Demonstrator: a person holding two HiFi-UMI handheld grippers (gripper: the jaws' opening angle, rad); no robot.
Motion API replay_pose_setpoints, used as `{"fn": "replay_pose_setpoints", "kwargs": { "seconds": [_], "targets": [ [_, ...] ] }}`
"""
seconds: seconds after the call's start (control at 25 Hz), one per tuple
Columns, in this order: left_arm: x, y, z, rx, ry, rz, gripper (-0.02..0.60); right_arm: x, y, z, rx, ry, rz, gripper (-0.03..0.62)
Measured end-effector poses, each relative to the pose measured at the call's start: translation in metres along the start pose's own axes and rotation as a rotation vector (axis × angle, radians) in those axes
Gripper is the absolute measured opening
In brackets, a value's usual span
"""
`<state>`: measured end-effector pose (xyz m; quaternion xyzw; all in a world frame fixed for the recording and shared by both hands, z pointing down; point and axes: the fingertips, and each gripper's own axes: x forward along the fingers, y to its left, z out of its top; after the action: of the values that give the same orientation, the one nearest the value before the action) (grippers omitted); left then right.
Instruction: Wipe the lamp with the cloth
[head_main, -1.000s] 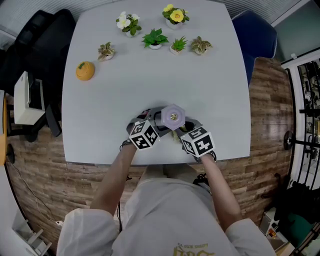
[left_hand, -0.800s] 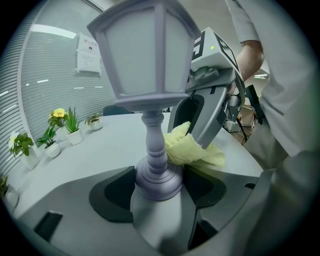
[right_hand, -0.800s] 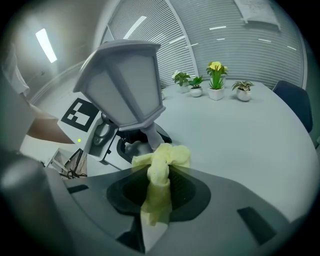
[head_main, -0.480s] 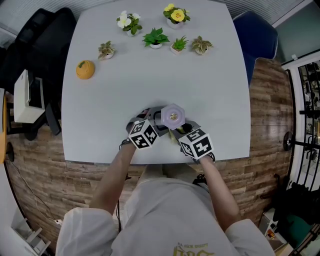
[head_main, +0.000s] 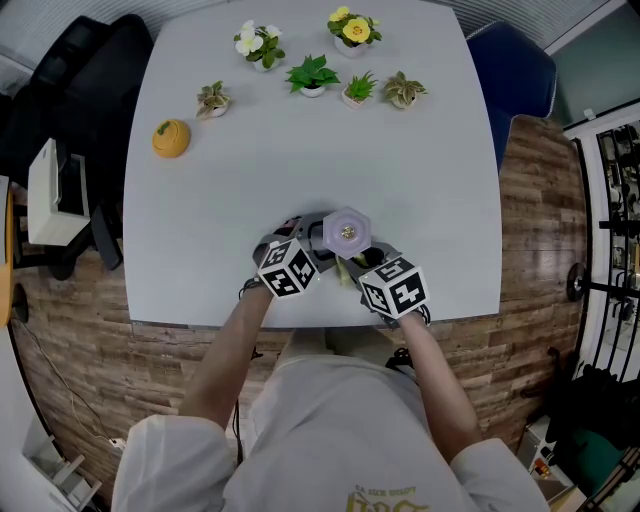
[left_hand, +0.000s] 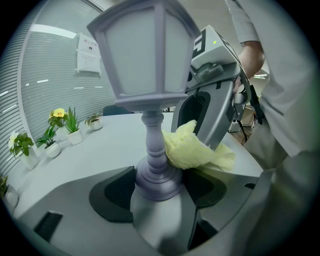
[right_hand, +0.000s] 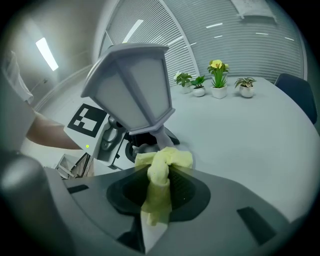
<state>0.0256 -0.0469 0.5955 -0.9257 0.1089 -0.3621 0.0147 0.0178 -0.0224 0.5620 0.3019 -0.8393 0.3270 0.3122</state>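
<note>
Positions barely changing — I'm pinching cloth (right_hand: 162, 165) in right gripper (right_hand: 160, 192) against lamp (left_hand: 150, 75) stem, left gripper (left_hand: 159, 184) clamping its base.

The head view is looking steeply down on the worktop (head_main: 420, 180); the left gripper view and right gripper view are looking close along their jaws, sharing the lamp (left_hand: 145, 55) from opposite sides.
</note>
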Motion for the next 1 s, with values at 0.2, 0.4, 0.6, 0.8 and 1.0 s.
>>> {"fn": "replay_pose_setpoints", "kwargs": {
  "seconds": [0.2,0.4,0.6,0.8,1.0],
  "targets": [
    [0.000,0.000,0.000,0.000,0.000,0.000,0.318,-0.002,0.004,0.003,0.056,-0.025,0.032,0.089],
    [-0.001,-0.001,0.000,0.002,-0.001,0.001,0.318,-0.007,0.007,0.006,0.092,-0.060,0.044,0.089],
    [0.000,0.000,0.000,0.000,0.001,0.000,0.318,-0.011,0.008,0.012,0.109,-0.085,0.060,0.089],
    [0.000,0.000,0.000,0.001,0.000,0.000,0.318,-0.017,0.012,0.018,0.110,-0.118,0.082,0.089],
    [0.000,0.000,0.000,0.000,0.000,-0.001,0.318,-0.023,0.017,0.025,0.112,-0.153,0.102,0.089]
  ]
}}
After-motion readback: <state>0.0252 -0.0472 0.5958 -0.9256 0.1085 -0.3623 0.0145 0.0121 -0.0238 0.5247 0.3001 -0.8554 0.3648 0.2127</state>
